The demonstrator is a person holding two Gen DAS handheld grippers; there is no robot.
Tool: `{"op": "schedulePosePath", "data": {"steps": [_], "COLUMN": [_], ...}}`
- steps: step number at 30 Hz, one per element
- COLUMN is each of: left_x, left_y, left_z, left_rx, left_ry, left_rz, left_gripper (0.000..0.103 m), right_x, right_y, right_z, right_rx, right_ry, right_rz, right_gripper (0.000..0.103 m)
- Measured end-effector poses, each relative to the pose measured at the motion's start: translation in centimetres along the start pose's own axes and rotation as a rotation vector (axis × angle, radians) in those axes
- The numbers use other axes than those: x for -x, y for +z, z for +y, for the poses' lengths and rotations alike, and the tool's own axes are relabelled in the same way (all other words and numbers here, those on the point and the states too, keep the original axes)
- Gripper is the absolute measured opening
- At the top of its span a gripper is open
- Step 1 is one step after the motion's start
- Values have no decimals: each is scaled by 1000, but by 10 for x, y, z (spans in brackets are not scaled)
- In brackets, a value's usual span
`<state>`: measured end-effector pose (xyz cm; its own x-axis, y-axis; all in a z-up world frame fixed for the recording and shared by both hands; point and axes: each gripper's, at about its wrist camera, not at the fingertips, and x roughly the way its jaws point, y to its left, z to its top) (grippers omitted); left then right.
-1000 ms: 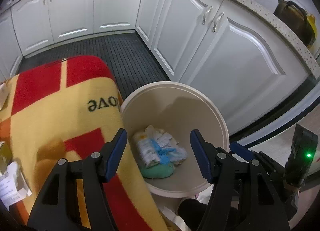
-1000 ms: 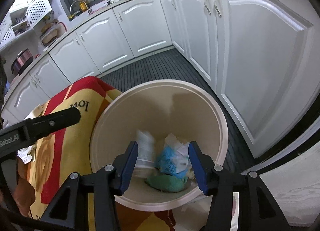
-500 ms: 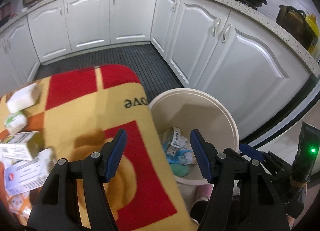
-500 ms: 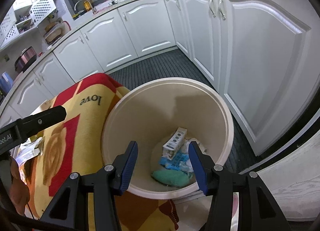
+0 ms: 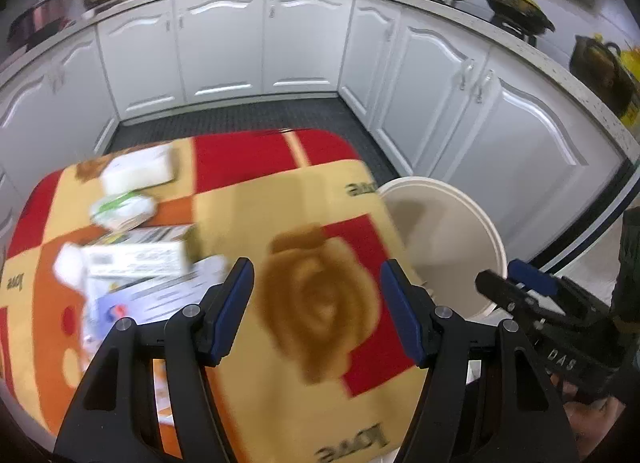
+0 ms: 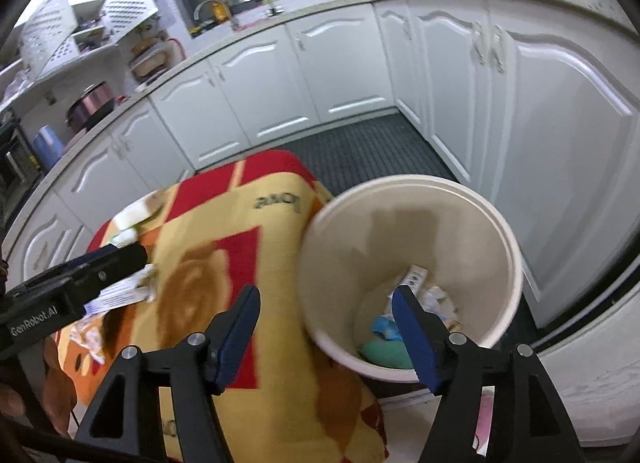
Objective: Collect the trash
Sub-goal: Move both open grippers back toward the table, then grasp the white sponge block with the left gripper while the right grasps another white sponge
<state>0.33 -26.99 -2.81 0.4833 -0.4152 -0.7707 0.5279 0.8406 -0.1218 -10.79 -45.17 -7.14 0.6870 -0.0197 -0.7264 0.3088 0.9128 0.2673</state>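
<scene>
A cream round bin (image 6: 472, 207) stands on the floor beside a table covered with a red and yellow cloth (image 5: 280, 199); it also shows in the left wrist view (image 5: 476, 223). Inside lie a small white box (image 6: 416, 277), blue and white wrappers (image 6: 384, 325) and a green lump (image 6: 384, 353). Several boxes and packets of trash (image 5: 132, 259) lie on the cloth's left part. My left gripper (image 5: 316, 311) is open and empty above the cloth. My right gripper (image 6: 326, 339) is open and empty over the bin's near rim.
White kitchen cabinets (image 5: 224, 47) run around a dark ribbed floor mat (image 5: 248, 119). Pots (image 5: 516, 11) stand on the counter at the right. The left gripper's body (image 6: 68, 283) shows at the left of the right wrist view.
Both grippers have pulled back from the bin and swung left toward the table. The left view now shows the trash on the cloth. A small white box has dropped into the bin.
</scene>
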Motion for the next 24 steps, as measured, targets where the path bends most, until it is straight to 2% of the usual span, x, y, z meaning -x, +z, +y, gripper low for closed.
{"op": "schedulePosePath", "data": {"steps": [7, 12, 16, 22, 24], "left_x": [31, 38, 32, 15, 7], "left_y": [-11, -18, -25, -39, -44], "left_z": [73, 129, 179, 225, 237], "left_rx": [79, 158, 259, 338, 375], "left_ry": [65, 135, 178, 275, 281], "left_rz": [-8, 9, 53, 96, 114], "left_gripper": [65, 65, 65, 65, 65], "right_x": [-11, -27, -40, -51, -52], "right_y": [-2, -7, -11, -12, -12], "right_z": [39, 71, 90, 109, 113], "right_rx": [58, 115, 145, 177, 183], "right_ry": [61, 93, 115, 137, 139], "right_rz": [31, 75, 108, 131, 136], "right_gripper": [66, 66, 66, 66, 66]}}
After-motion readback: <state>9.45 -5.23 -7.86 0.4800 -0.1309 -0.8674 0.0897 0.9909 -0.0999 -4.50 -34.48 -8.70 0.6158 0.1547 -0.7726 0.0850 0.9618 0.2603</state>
